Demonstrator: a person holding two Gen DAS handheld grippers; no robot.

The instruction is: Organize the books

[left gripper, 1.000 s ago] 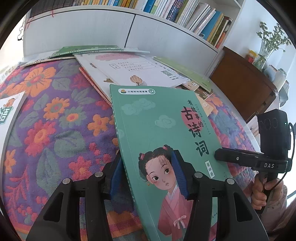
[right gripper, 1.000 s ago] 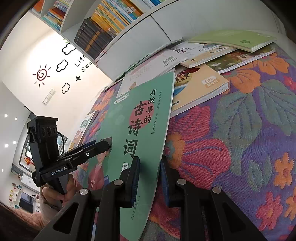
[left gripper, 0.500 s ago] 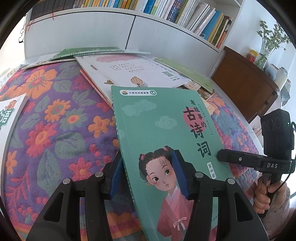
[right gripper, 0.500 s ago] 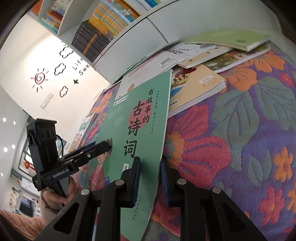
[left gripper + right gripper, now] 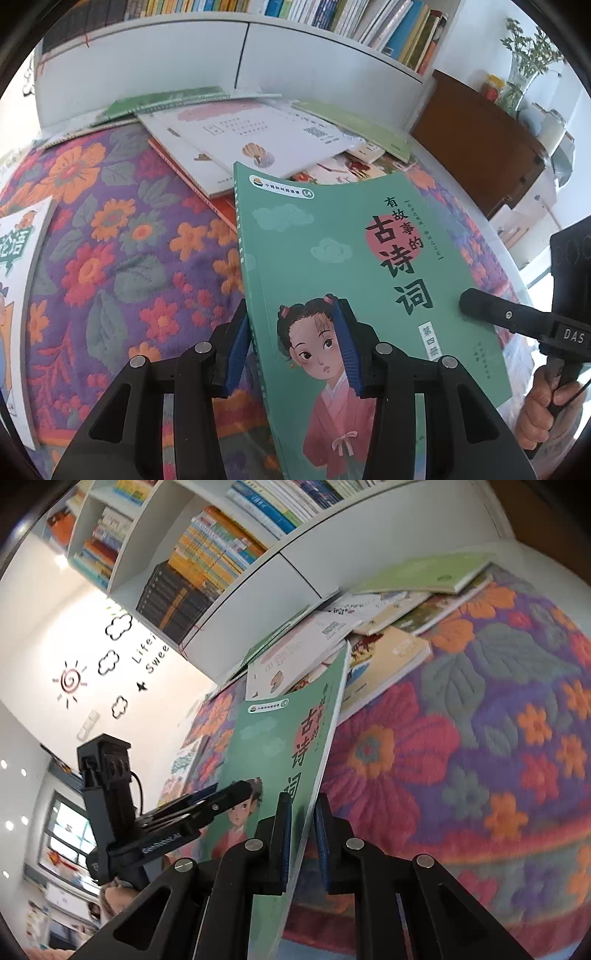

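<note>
A thin green book (image 5: 332,258) with a girl on its cover is held above the flowered tablecloth (image 5: 110,258). My left gripper (image 5: 293,345) is shut on its spine edge, one blue pad on top of the cover, one below. My right gripper (image 5: 303,834) is shut on the opposite edge of the same green book (image 5: 273,749), which stands tilted on edge in that view. The right gripper also shows in the left wrist view (image 5: 480,310), and the left gripper in the right wrist view (image 5: 236,794).
A loose pile of books (image 5: 258,140) lies at the table's far side under a white bookshelf (image 5: 240,55) full of books. Another book (image 5: 18,266) lies at the left. A brown cabinet (image 5: 480,140) stands at the right.
Both grippers have lifted the green book, raising its right edge so that it tilts. The book now bends and stands clear of the pile.
</note>
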